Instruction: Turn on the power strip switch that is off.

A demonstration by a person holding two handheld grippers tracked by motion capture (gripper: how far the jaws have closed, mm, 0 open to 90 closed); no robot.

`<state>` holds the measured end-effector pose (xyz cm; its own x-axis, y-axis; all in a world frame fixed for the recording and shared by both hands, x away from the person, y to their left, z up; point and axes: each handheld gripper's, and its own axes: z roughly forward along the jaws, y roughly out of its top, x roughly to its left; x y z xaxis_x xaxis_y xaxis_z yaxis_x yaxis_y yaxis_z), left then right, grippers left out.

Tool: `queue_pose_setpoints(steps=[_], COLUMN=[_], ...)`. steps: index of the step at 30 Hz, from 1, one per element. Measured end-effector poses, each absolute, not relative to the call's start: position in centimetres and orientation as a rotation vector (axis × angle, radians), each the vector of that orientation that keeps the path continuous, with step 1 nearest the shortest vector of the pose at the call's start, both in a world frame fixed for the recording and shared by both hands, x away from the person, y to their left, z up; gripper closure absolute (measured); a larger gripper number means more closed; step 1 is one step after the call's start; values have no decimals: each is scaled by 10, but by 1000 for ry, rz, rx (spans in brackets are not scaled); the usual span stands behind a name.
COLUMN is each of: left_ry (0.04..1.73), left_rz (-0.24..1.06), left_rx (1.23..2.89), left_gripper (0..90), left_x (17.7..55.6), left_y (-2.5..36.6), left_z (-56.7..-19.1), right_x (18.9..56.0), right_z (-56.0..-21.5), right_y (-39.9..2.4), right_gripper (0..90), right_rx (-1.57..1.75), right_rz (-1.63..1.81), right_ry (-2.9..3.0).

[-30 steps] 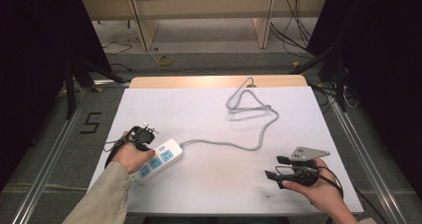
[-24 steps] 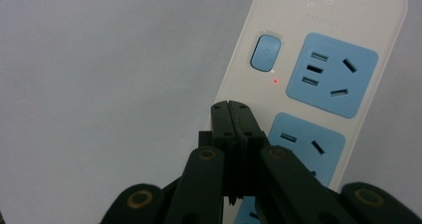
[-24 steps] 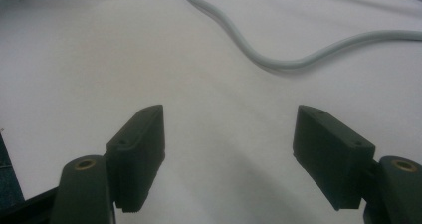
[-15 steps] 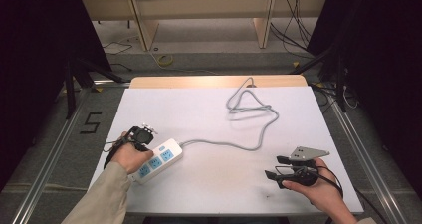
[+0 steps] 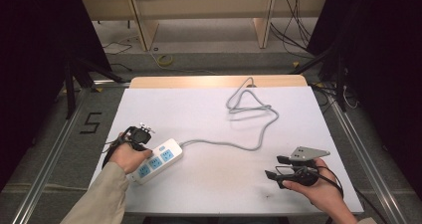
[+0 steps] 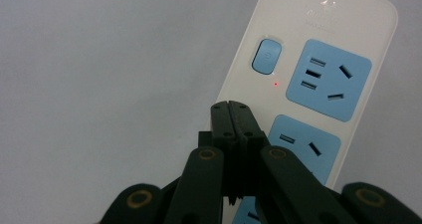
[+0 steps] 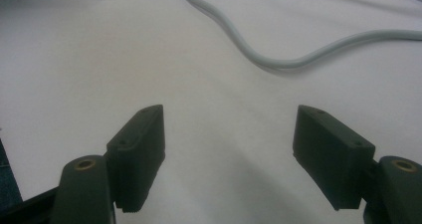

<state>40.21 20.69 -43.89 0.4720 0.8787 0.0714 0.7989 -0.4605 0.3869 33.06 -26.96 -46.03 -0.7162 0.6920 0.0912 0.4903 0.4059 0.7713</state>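
Power strip (image 5: 155,160) lies near the left edge of the white surface (image 5: 209,119), toward the near-left corner, its long axis angled away from that corner. Its grey cable (image 5: 234,143) leaves the far end, runs toward the middle of the surface and ends in a loose loop near the far edge.

Left claw (image 6: 233,115): jaws pressed together with nothing between them, tips poised at the strip's long edge, just beside the blue switch (image 6: 267,56) and the first blue socket (image 6: 329,80). A small red light shows below the switch. Whether the tips touch the casing cannot be told.

Right claw (image 7: 229,149): jaws wide apart and empty, low over bare surface near the near-right corner, well apart from the strip, with a bend of the cable ahead of it.

Risks, as judged from this layout:
1. A push by the closed left tips may slide or swing the strip, since nothing steadies it.
2. Tips sitting on the edge may slip off the casing or miss the switch.
3. A shift of the strip would drag the slack cable and tighten the loop.
4. The right claw, if advanced, may snag the cable.
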Motion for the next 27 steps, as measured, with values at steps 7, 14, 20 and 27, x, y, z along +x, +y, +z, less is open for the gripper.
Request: queue_pose_setpoints(steps=[7, 14, 20, 27], left_ry=[1417, 1411, 1403, 1389], left_rz=[378, 397, 437, 463], left_rx=[2407, 2375, 2333, 2306], left_gripper=[898, 898, 897, 895], left_x=[402, 403, 402, 401], left_y=[206, 208, 209, 210], left_z=[-439, -435, -432, -429], right_x=[331, 331, 331, 330], right_z=[-460, -460, -460, -459], right_y=[-270, -271, -271, -271], right_gripper=[293, 293, 293, 293], right_rx=[1040, 1039, 1038, 1039], right_rz=[1204, 1204, 1205, 1207], right_ry=[2419, 2419, 2418, 2417])
